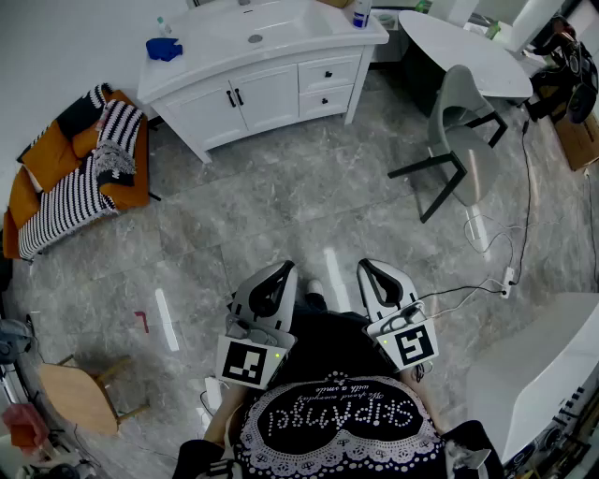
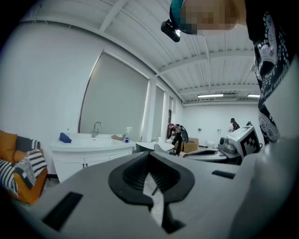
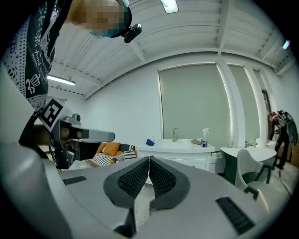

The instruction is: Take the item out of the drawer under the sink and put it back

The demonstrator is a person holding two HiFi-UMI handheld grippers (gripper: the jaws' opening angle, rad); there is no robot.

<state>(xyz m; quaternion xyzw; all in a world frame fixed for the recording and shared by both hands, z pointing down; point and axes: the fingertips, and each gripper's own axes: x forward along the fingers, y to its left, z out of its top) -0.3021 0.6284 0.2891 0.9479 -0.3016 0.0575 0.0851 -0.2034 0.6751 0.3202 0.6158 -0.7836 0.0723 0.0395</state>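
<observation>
The left gripper [image 1: 284, 268] and right gripper [image 1: 368, 266] are held side by side at the person's waist, each with its ribbed black pads pressed together on nothing. Ahead lies a glossy grey marble floor [image 1: 309, 206], bare and wide all the way to the white vanity [image 1: 234, 98] against the far wall. Its two drawers [image 1: 328, 73], beside the double doors and below the sink [image 1: 257, 28], are closed, so the item inside is hidden. A blue cloth [image 1: 164, 49] lies on the counter. To the left is an orange sofa [image 1: 75, 173] with striped cushions. To the right a grey moulded chair [image 1: 468, 140] stands at a rounded white table [image 1: 459, 51], and a thin cable [image 1: 487, 281] trails over the tiles.
</observation>
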